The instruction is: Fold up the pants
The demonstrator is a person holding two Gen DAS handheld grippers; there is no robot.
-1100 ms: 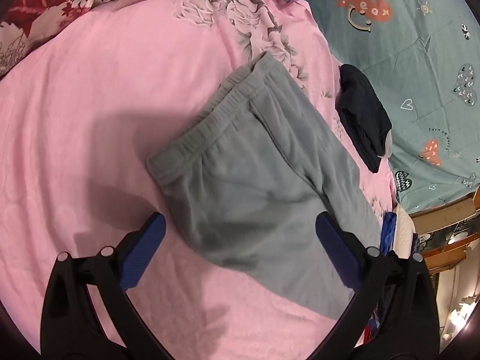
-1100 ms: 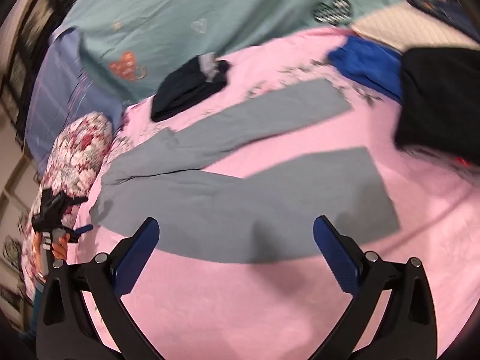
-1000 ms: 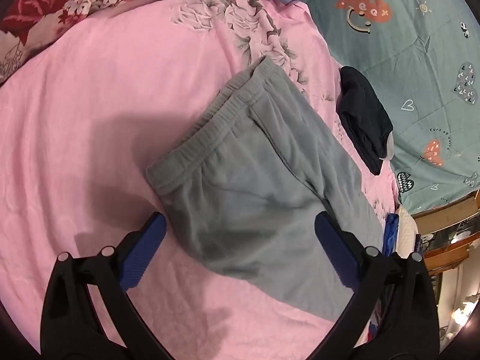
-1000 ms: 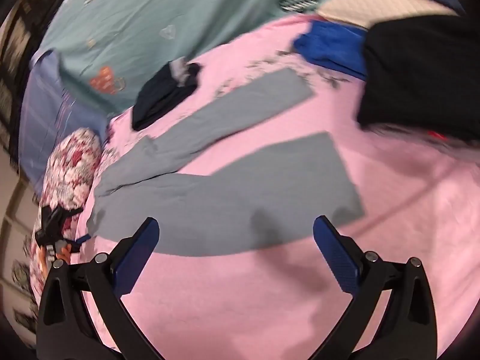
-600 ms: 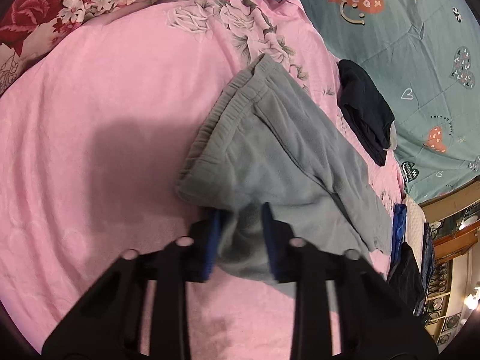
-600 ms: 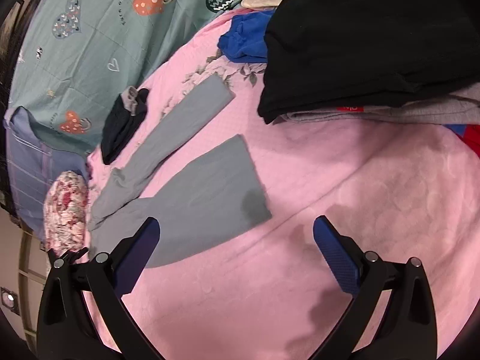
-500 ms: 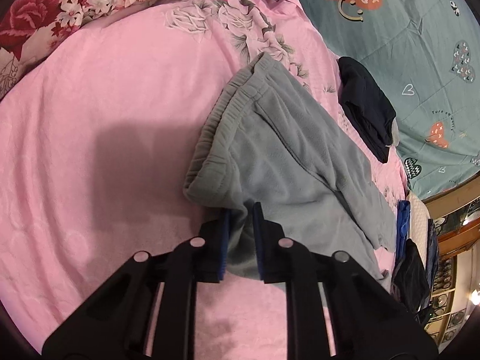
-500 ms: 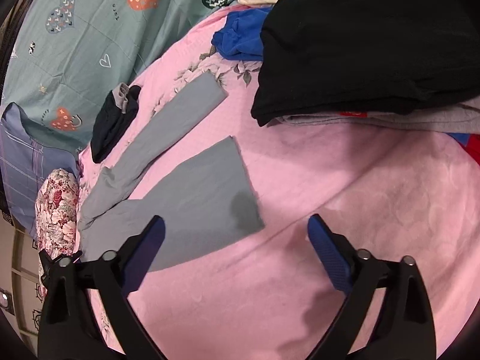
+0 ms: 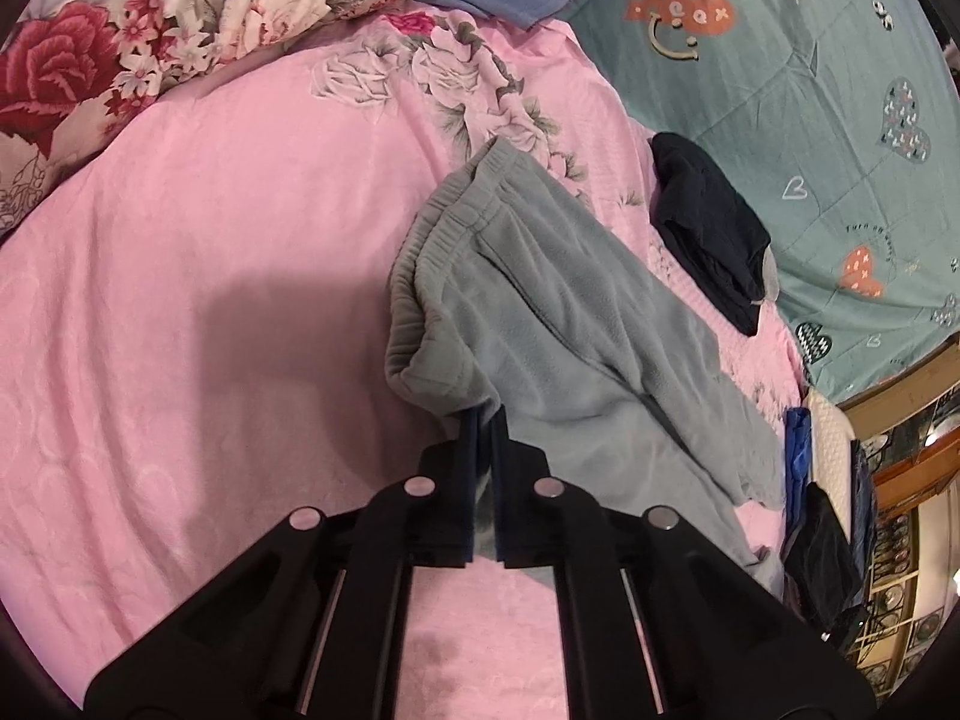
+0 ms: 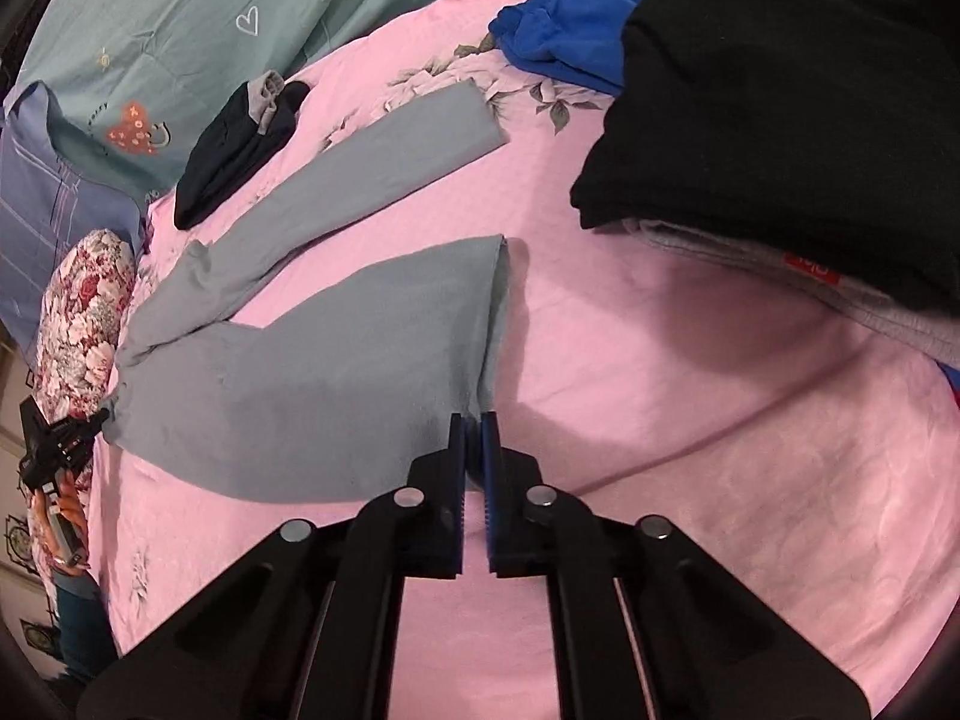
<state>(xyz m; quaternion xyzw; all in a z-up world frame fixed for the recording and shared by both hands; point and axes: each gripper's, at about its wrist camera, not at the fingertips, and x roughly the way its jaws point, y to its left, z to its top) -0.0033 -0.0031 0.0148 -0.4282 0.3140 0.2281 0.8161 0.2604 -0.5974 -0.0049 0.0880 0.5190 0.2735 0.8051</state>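
Grey fleece pants lie on a pink bedsheet. My left gripper is shut on the near corner of the waistband and lifts it, so the waist bunches up. In the right wrist view the pants spread out with both legs apart. My right gripper is shut on the near corner of the closer leg's cuff, which is raised and curled. The far leg lies flat. The left gripper shows small at the waist end.
A dark folded garment lies beside the pants near a teal quilt. A floral pillow sits at the head. A black and grey clothes stack and a blue garment lie at the right.
Both grippers went from open to shut. The left one closed on the waistband corner and lifted it. The right one moved to the leg's cuff and closed on its corner.
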